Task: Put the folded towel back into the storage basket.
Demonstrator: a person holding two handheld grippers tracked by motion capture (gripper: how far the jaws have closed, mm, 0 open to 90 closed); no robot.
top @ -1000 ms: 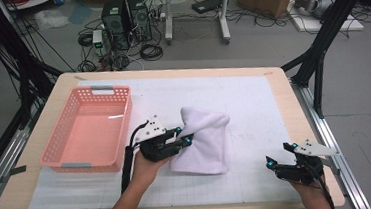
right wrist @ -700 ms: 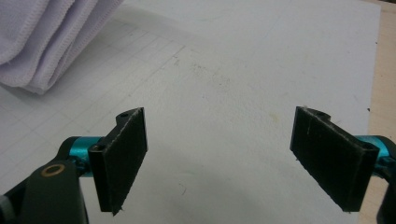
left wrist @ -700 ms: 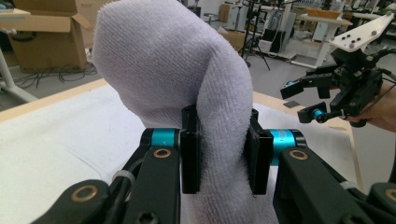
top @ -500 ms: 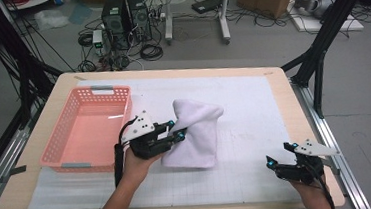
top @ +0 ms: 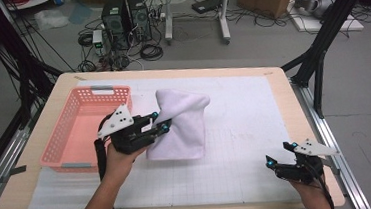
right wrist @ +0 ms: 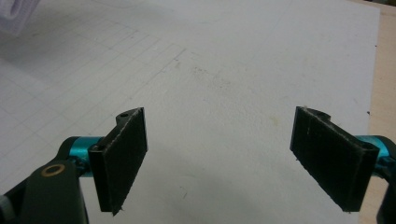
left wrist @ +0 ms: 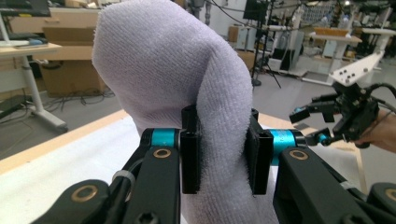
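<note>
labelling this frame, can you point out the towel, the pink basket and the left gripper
towel (top: 183, 130): high view, on the middle of its hanging white cloth.
pink basket (top: 62, 153): high view, on its left side wall.
left gripper (left wrist: 220, 161): left gripper view, midway between its two black jaws, which pinch the towel.

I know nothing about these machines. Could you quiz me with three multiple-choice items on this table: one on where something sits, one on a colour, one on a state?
1. Where is the slatted plastic basket?
A. the table's left side
B. the right edge
C. the floor

2. What colour is that basket?
A. green
B. pink
C. black

3. What is the left claw doing?
A. gaping over bare mat
B. lying in the basket
C. clamping the white terry towel

Key: 1 A, it sits left of the towel; 2 B, its walls are pink; 3 C, both pads pinch a fold of the towel.
</note>
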